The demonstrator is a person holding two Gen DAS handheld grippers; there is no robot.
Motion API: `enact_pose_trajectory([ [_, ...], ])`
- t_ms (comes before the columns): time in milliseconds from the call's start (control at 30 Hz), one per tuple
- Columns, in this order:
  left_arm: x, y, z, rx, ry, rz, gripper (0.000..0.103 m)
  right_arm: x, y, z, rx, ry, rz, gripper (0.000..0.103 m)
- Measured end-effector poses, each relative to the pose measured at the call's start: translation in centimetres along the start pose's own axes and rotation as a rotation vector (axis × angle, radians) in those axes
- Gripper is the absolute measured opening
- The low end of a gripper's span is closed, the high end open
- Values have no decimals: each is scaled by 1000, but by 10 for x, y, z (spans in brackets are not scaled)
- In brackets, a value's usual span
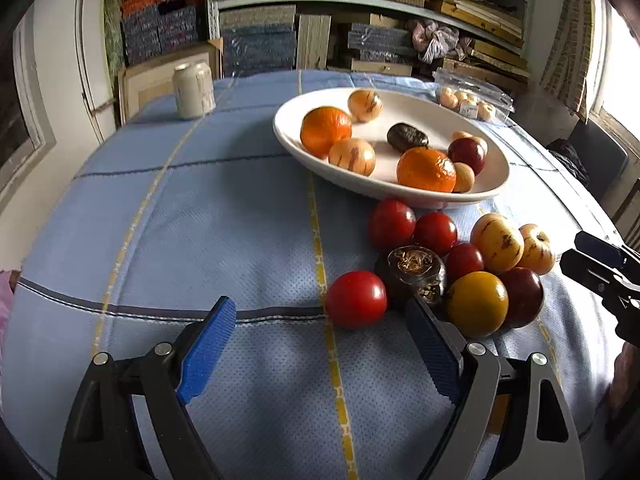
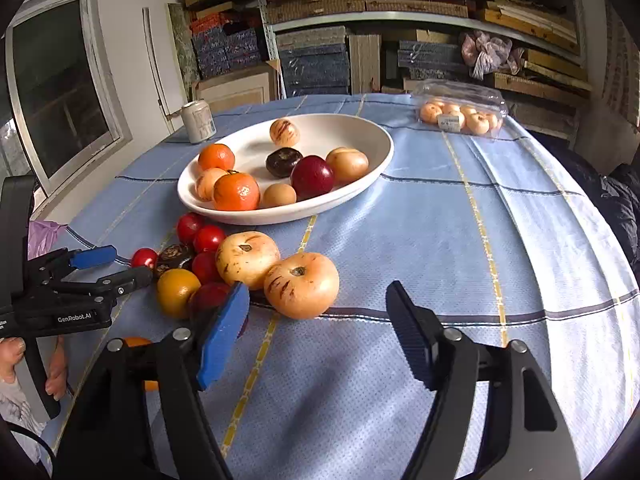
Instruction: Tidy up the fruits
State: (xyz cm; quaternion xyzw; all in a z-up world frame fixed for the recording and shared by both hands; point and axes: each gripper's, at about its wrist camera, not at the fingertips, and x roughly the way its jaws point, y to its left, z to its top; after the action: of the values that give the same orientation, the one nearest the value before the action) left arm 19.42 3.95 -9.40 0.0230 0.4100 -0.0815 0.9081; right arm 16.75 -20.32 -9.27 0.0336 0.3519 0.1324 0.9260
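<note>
A white oval bowl (image 1: 288,136) (image 2: 380,160) holds oranges, pale striped fruits, a dark red fruit and a dark brown one. In front of it a cluster of loose fruit lies on the blue cloth. My left gripper (image 1: 320,312) is open, and a red tomato (image 1: 356,299) (image 2: 144,258) sits just ahead between its blue pads, untouched. Its right pad is close to a dark brown fruit (image 1: 412,272) and a yellow fruit (image 1: 476,304). My right gripper (image 2: 316,292) is open around a pale striped fruit (image 2: 302,285), with gaps on both sides. Each gripper also shows at the edge of the other's view.
A pale can (image 1: 193,90) (image 2: 198,120) stands at the far left of the table. A clear plastic box of small pale fruits (image 1: 468,100) (image 2: 460,114) sits at the far right. Stacked shelves stand behind the table. A hand (image 2: 12,356) holds the left gripper's handle.
</note>
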Motion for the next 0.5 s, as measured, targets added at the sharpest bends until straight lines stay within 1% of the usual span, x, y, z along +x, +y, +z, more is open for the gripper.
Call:
enact_pose_trajectory([
  [67,3,4,2,-22,11,-14,87,6,-2,3,9,21,9,66],
  [200,6,10,5,-44,14,-10,89,18,-5,6,25,59,22,58],
  [367,10,13,7,-56,27,0,89,26,-5,11,27,74,44,58],
  [433,10,11,6,-38,31,16,88,27,-5,11,27,81,49,58],
  [500,12,7,5,-7,42,36,85,27,-6,11,33,82,53,58],
])
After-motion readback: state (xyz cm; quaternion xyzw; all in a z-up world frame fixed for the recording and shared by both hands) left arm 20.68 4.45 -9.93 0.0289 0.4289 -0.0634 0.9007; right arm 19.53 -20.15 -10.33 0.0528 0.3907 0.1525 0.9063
